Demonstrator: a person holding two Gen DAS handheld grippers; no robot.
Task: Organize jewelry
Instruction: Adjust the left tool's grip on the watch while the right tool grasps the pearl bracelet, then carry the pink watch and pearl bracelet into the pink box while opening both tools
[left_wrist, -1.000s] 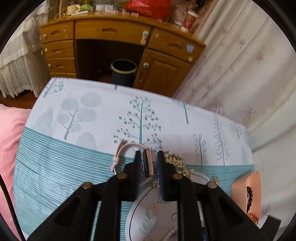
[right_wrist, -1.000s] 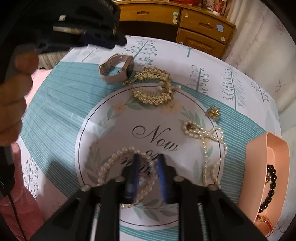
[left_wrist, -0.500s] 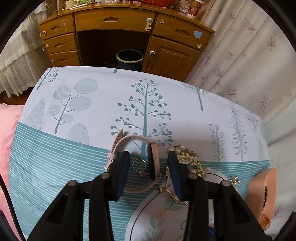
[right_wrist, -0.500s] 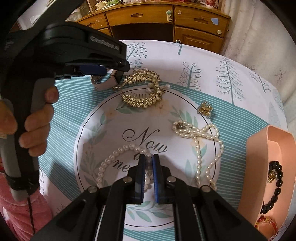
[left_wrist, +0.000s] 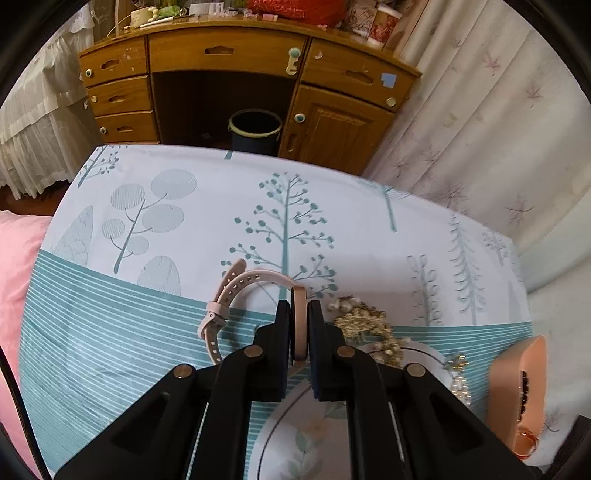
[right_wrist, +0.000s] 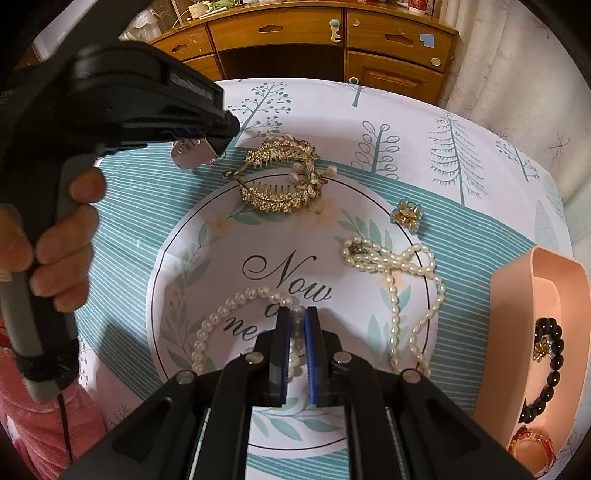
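My left gripper (left_wrist: 298, 314) is shut on the case of a pink watch (left_wrist: 229, 291) whose strap loops to the left on the cloth. In the right wrist view the left gripper (right_wrist: 218, 144) holds the watch (right_wrist: 190, 153) at the far left. My right gripper (right_wrist: 295, 317) is shut on a round pearl necklace (right_wrist: 221, 314) lying on the printed circle. A gold hair comb (right_wrist: 280, 177), a small gold clip (right_wrist: 406, 216) and a long pearl strand (right_wrist: 399, 280) lie on the cloth. A peach tray (right_wrist: 517, 295) at the right holds a black bead bracelet (right_wrist: 550, 365).
The table is covered by a tree-print cloth (left_wrist: 184, 229). A wooden desk (left_wrist: 236, 74) with a dark bin (left_wrist: 255, 129) stands behind it. Curtains (left_wrist: 480, 129) hang at the right. Pink fabric (left_wrist: 14, 277) lies at the left edge. An orange ring (right_wrist: 532, 448) sits in the tray.
My left gripper opened around the watch case half a second ago and has now closed on it. My right gripper closed on the round pearl necklace and stays there.
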